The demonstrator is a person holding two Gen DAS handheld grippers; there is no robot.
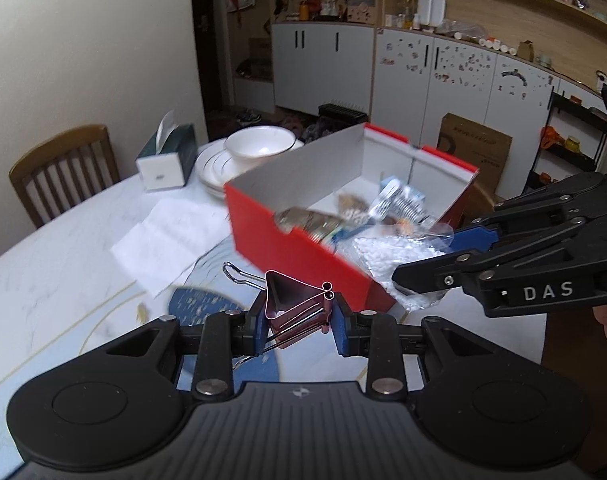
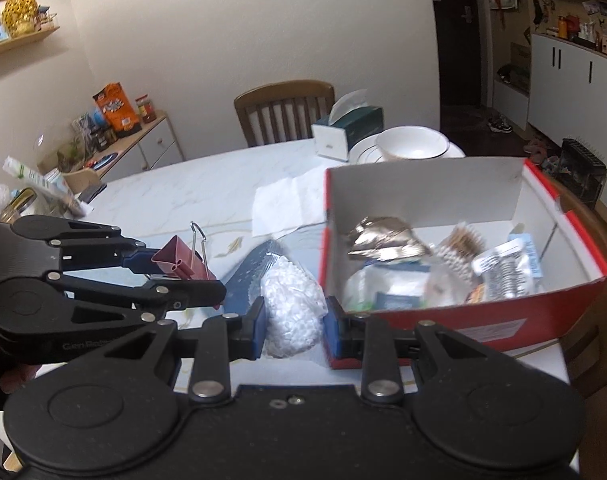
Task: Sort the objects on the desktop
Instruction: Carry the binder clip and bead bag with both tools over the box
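Observation:
My left gripper (image 1: 297,326) is shut on a pink binder clip (image 1: 299,304), held above the table just in front of the red box (image 1: 303,256). The same clip (image 2: 181,262) shows in the right wrist view, pinched by the left gripper (image 2: 171,266) at the left. My right gripper (image 2: 291,326) is shut on a clear bag of small white beads (image 2: 289,308), close to the box's near left corner (image 2: 343,312). In the left wrist view the right gripper (image 1: 435,258) and bag (image 1: 387,256) hang over the box's near edge. The box holds several packets.
A marble table (image 2: 175,192) carries white paper sheets (image 2: 283,204), a tissue box (image 2: 349,130), a white bowl on plates (image 2: 413,144) and a blue patterned mat (image 1: 201,304). A wooden chair (image 2: 283,110) stands behind. Clutter sits at the table's far left (image 2: 39,192).

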